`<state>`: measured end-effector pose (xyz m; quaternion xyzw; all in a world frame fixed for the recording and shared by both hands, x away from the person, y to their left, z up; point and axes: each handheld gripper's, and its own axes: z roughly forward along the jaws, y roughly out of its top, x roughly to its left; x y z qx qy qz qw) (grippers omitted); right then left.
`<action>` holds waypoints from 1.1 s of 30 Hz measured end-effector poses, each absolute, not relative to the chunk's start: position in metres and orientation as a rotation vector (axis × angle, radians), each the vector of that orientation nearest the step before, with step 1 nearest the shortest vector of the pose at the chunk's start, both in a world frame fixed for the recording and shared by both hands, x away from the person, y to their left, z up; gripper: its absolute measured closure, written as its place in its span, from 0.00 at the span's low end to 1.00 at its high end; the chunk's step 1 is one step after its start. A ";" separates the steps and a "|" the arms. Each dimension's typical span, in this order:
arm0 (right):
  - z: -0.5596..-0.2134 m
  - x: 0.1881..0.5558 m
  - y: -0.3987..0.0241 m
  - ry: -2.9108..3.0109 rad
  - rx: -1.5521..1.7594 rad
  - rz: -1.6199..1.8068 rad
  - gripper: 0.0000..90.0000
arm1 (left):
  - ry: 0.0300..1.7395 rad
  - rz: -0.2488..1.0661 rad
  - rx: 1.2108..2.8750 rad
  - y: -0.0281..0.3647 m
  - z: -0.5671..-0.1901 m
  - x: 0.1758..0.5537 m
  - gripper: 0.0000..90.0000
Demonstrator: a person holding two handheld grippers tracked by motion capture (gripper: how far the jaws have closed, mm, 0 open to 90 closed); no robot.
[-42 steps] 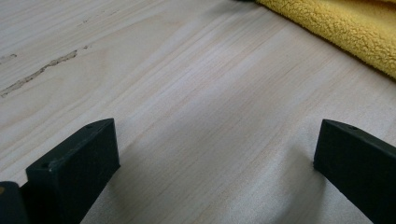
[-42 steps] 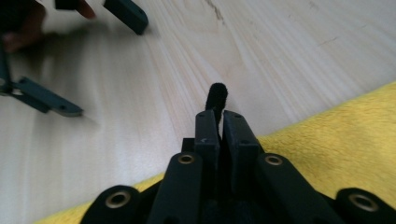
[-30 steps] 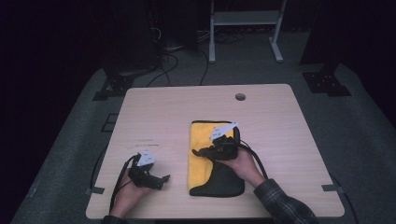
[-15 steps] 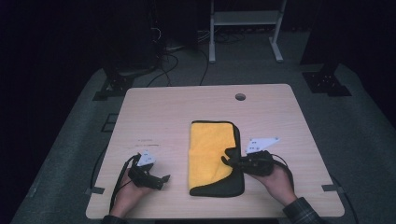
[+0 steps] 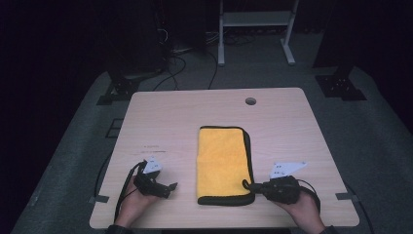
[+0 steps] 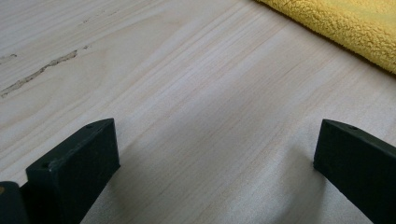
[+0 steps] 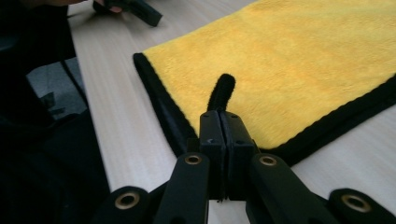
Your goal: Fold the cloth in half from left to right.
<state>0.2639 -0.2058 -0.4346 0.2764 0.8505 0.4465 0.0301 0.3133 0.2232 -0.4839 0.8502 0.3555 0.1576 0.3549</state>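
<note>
A yellow towel (image 5: 221,161) with a black hem lies folded flat in the middle of the wooden table (image 5: 195,112). My right gripper (image 5: 249,185) rests at the towel's near right corner, held in the person's right hand. In the right gripper view its jaws (image 7: 219,114) are shut on a pinch of the black hem (image 7: 222,91), which sticks up above the yellow towel (image 7: 289,60). My left gripper (image 5: 169,187) lies on the table to the left of the towel. Its jaws (image 6: 217,140) stand open over bare wood, with the towel's edge (image 6: 355,23) farther off.
A round cable hole (image 5: 250,101) sits near the table's far edge. Beyond the table are a white metal frame (image 5: 255,29) and dark stands with cables on grey floor. The left gripper (image 7: 135,10) appears far off in the right gripper view.
My right gripper has moved off the middle of the towel, to the right and toward the near edge, ending at the towel's near right corner. The left gripper has stayed put.
</note>
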 end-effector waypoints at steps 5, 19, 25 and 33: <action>-0.443 0.256 -0.205 2.680 0.844 1.316 0.98 | 0.918 0.408 2.198 0.223 -0.484 0.313 0.00; -0.457 0.252 -0.236 2.675 0.949 1.181 0.60 | 0.918 0.407 2.198 0.223 -0.484 0.313 0.00; -0.453 0.260 -0.257 2.564 1.003 1.206 0.45 | 0.914 0.406 2.199 0.223 -0.484 0.314 0.00; -0.453 0.291 -0.271 2.450 1.054 1.238 0.26 | 0.917 0.404 2.200 0.223 -0.483 0.317 0.00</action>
